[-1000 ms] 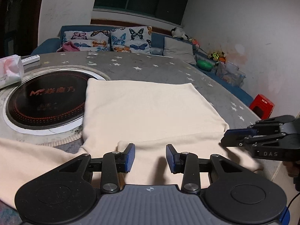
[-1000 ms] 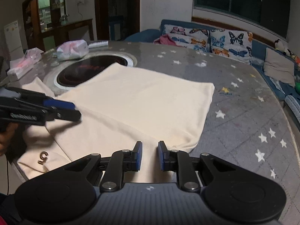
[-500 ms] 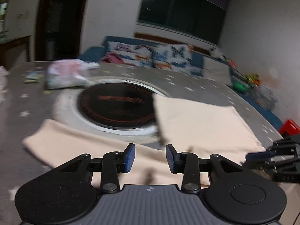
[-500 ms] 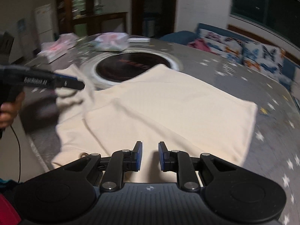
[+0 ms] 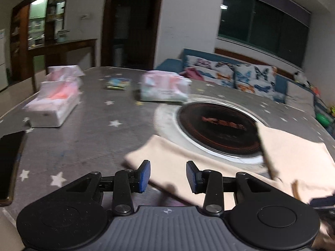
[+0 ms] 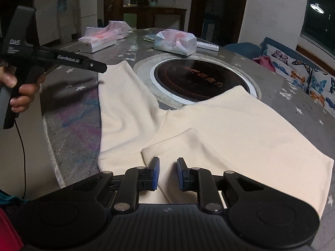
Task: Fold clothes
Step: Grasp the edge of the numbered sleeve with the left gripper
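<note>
A cream long-sleeved top point(image 6: 240, 129) lies flat on the grey star-patterned table point(image 6: 293, 113). One sleeve point(image 6: 180, 146) is folded over the body. The other sleeve point(image 6: 121, 96) stretches out to the left, past the round black cooktop point(image 6: 201, 81). My left gripper point(image 5: 168, 175) is open and hovers just above that sleeve point(image 5: 167, 156), near its cuff end. In the right wrist view a hand point(image 6: 21, 96) holds the left gripper point(image 6: 103, 68) beside the cuff. My right gripper point(image 6: 168, 173) is narrowly open over the folded sleeve, with nothing between its fingers.
Two tissue packs point(image 5: 54, 102) point(image 5: 165, 87) and a small booklet point(image 5: 118, 83) sit on the far side of the table. A dark phone point(image 5: 8, 161) lies at the left edge. The table rim point(image 6: 50, 138) curves near me; a sofa with butterfly cushions point(image 5: 240, 75) stands behind.
My left gripper has swung left, from over the garment's body to the outstretched sleeve's cuff. The right wrist view has turned left as well. Both grippers keep the same opening.
</note>
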